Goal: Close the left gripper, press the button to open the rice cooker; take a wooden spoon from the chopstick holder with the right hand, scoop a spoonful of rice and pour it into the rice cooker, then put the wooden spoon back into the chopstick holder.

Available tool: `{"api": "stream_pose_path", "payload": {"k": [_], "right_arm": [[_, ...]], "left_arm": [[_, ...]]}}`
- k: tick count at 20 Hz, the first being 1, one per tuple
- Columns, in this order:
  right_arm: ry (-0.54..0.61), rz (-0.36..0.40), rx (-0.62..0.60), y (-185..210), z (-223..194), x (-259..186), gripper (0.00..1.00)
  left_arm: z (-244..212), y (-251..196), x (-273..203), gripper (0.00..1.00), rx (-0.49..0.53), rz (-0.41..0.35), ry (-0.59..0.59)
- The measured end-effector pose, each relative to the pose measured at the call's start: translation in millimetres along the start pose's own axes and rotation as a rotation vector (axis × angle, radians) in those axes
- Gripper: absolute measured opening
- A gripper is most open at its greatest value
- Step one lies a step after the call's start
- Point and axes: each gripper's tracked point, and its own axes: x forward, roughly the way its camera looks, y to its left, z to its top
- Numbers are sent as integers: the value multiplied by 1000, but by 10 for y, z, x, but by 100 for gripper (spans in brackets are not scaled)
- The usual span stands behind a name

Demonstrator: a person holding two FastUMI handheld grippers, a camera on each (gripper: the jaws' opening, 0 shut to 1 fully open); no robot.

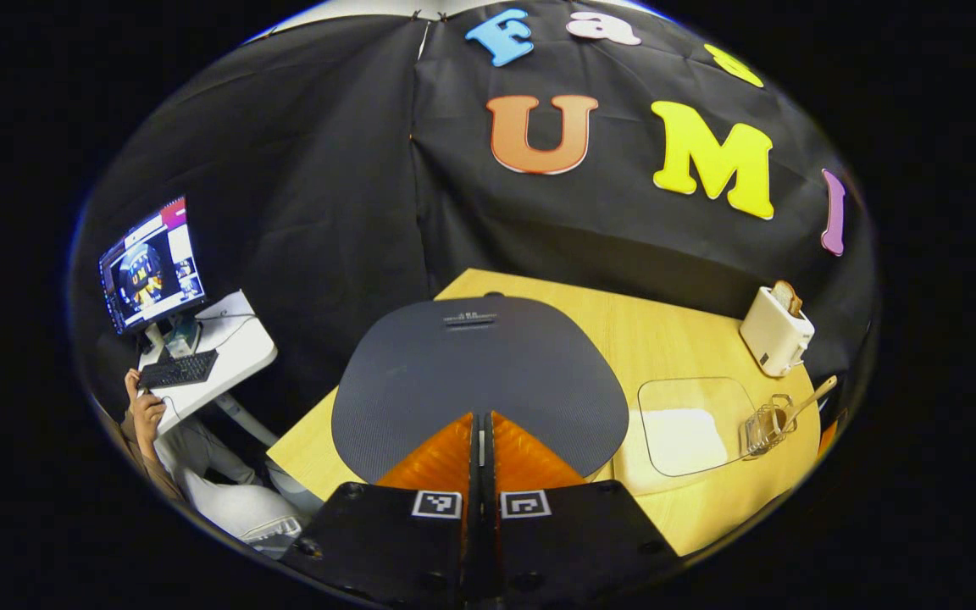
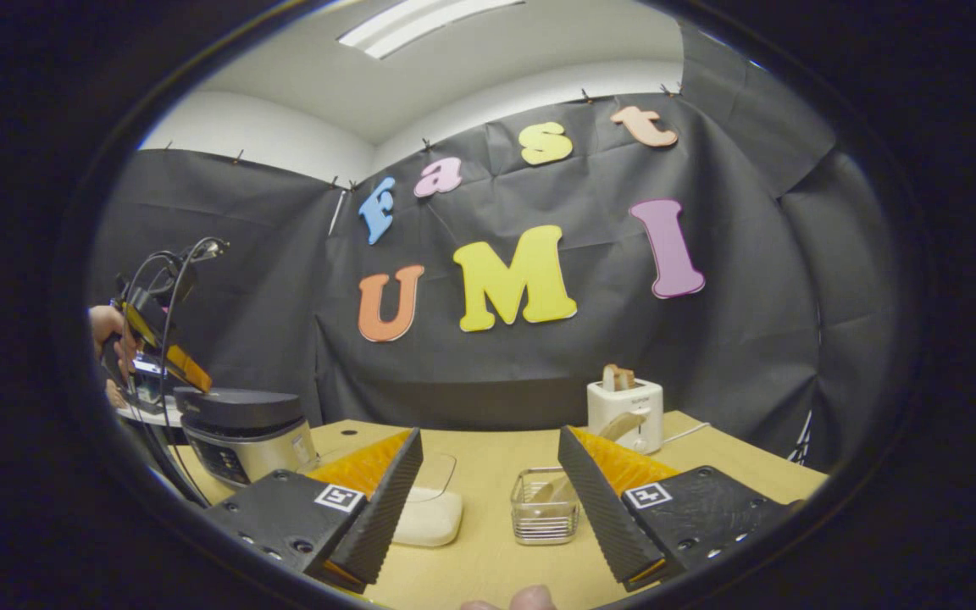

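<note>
My left gripper (image 1: 481, 424) is pinched together above the rice cooker (image 1: 479, 373) lid; if I press off-centre I may miss the button, which I can't make out. My right gripper (image 2: 488, 483) gapes wide, facing the chopstick holder (image 2: 545, 506) and its wooden spoon (image 2: 615, 426), partly hidden.

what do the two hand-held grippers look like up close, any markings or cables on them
Each hand-held gripper has two wedge-shaped fingers with ribbed faces, set in a flat black body with screw holes and a small square black-and-white marker tag by each finger. This shows on the left hand-held gripper and the right hand-held gripper. Seen from the right gripper view, black cables loop above the left one.
</note>
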Motion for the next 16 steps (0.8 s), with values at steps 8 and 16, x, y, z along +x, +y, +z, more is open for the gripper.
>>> {"api": "stream_pose_path", "payload": {"k": [8, 16], "right_arm": [[-48, -29, -12, -32, 240, -144, 95], [-57, -69, -29, -110, 330, -256, 95]], "left_arm": [[855, -102, -328, 49, 68, -3, -346], [823, -316, -713, 98, 82, -58, -532]]}}
